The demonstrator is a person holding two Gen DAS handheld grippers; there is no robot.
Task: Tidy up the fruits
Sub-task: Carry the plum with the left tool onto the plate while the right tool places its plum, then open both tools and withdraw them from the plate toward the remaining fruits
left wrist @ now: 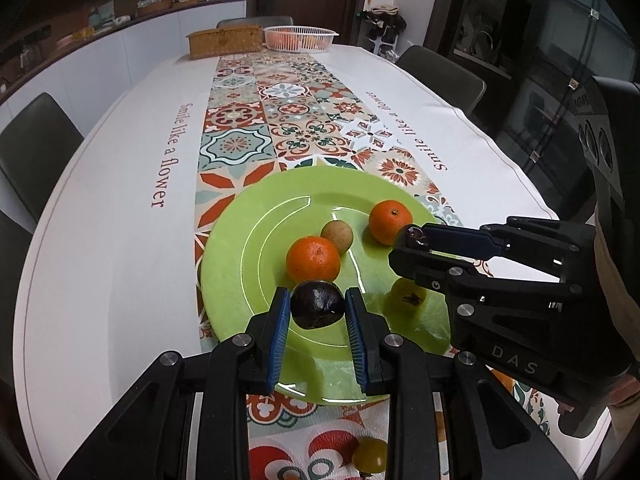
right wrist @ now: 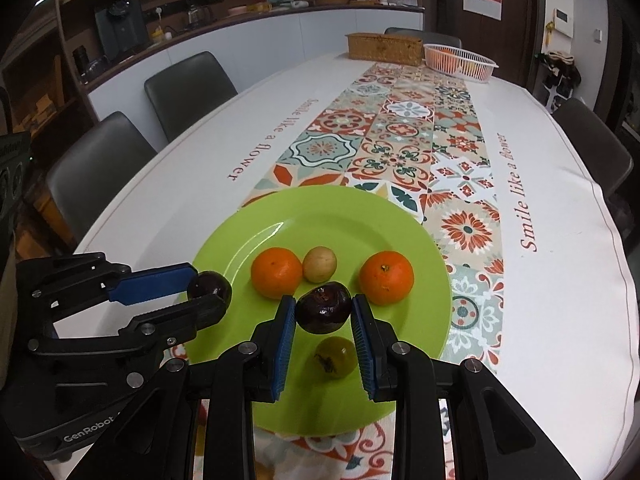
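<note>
left claw: your left claw is clamped on a dark plum over the green plate.
right claw: clamped on another dark plum.
plate: two oranges, on the surface.

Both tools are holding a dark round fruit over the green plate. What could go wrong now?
1. The left tool pinches its dark fruit only at the fingertips; being round and shiny, it might slip out.
2. The right tool holds its dark fruit above a yellow-green fruit; a drop could hit it.
3. The oranges sit close by; a bump could roll them toward the plate rim.
</note>
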